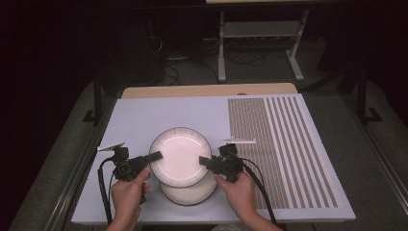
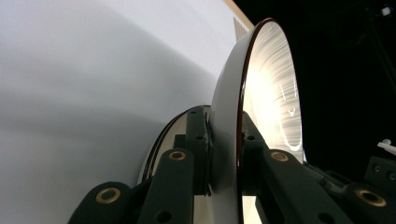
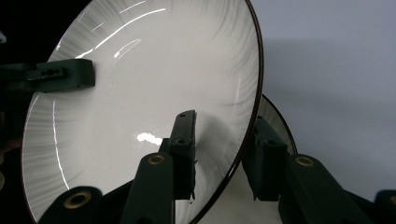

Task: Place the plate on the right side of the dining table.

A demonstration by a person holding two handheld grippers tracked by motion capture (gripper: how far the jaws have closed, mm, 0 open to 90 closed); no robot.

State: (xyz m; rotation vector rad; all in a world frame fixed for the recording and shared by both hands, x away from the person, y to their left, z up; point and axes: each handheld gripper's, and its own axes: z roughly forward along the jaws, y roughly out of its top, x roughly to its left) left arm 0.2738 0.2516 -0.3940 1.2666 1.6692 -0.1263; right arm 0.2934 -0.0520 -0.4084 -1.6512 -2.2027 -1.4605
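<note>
White board (image 1: 159,120) on the table carries a striped mat (image 1: 284,149) along its right edge. Upper plate (image 1: 179,155) is held raised above a second plate (image 1: 190,195), which lies near the board's front edge. Left gripper (image 1: 156,155) is clenched on the upper plate's left rim; right gripper (image 1: 204,160) straddles its right rim, with a gap showing at one jaw.
</note>
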